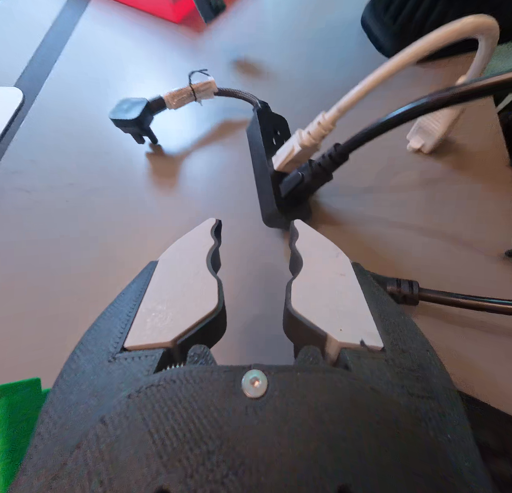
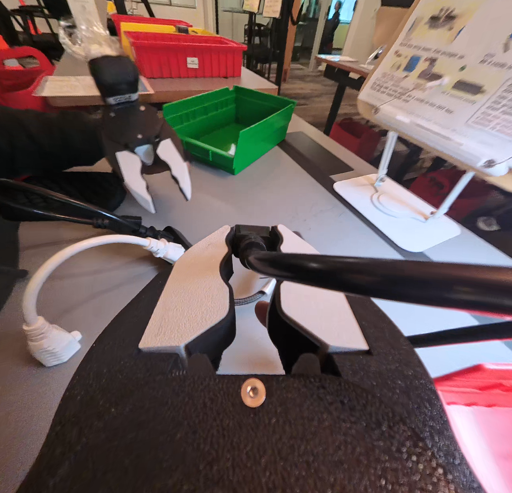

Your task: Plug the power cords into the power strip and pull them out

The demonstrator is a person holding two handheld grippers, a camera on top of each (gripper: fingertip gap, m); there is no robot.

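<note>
- Left of the power strip [image 1: 263, 158], its own short braided lead curves to a black plug [image 1: 130, 116] propped on its prongs on the table [image 1: 83, 202], with bare tabletop all round it.
- The power strip is a slim black bar lying on the table, seen nearly end-on from the left wrist view.
- Just short of the strip's near end hangs the left gripper [image 1: 255, 224], fingers spread with only air between them; its right fingertip sits just beside the strip's corner.
- Plugged into the strip are a white cord [image 1: 313, 136] and, nearer, a black cord [image 1: 310, 172], both leaning off to the right.
- The white cord loops to a free white connector [image 2: 52, 341] lying near the table's edge.
- The right gripper [image 2: 252, 237] has its fingers clamped on a third black plug [image 2: 252, 234], whose thick cable sweeps out rightwards.
- Beyond the strip stand a green bin [image 2: 232, 127] and, further right, a white stand [image 2: 396, 213], with open table between them.
</note>
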